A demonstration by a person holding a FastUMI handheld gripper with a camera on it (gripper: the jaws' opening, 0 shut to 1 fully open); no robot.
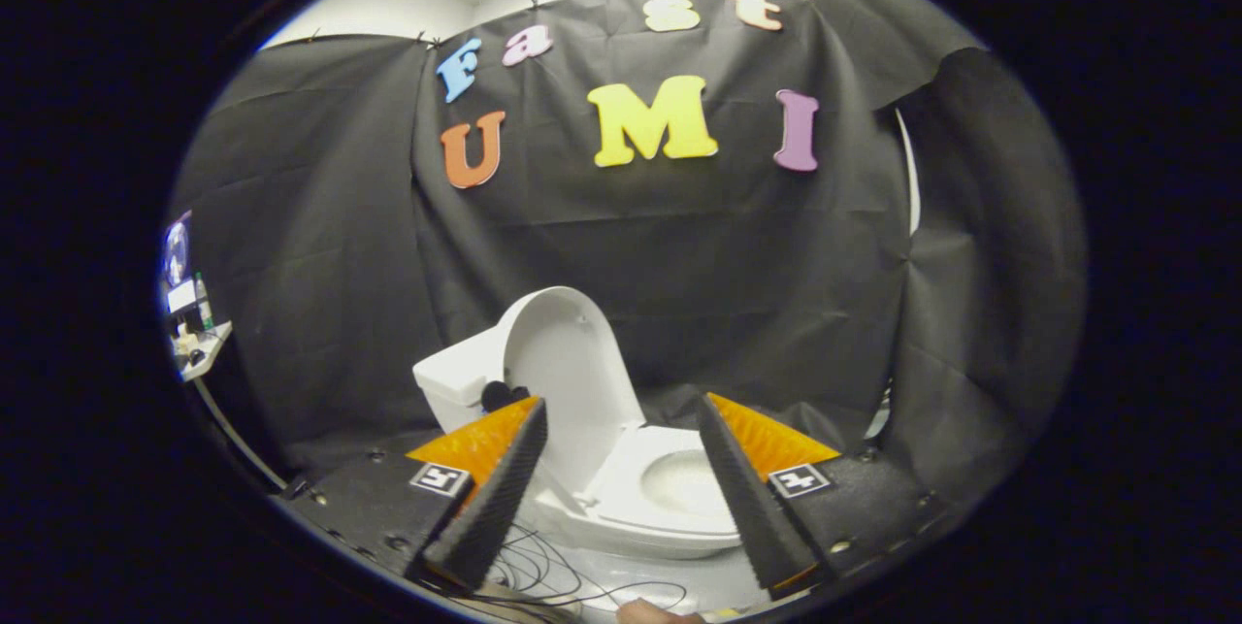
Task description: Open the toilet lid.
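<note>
Two fingers (495,498) of the tool (621,478) spread wide, nothing held between them, nothing touched. Between and just beyond them, a small white toilet (621,498) on a pale floor (679,585), its bowl opening (684,480) showing nearer the right finger. Toilet lid (563,362) already raised, standing close to upright on its hinge and leaning back toward the tank (451,379), inner face turned to the tool. Long axis of the lid running up and down, slightly tilted; free edge at the top, above the fingertips and nearer the left finger than the right. Seat (636,469) down, flat around the bowl. Tool apart from the lid, set back in front of the bowl and facing it roughly head on. By the look of it, the opening itself done, so no further reach toward the lid called for; if anything, a straight draw back, away from the bowl. Loose dark cables (543,571) on the floor just under the left finger, worth minding on any retreat. Black cloth wall (320,246) behind the toilet
</note>
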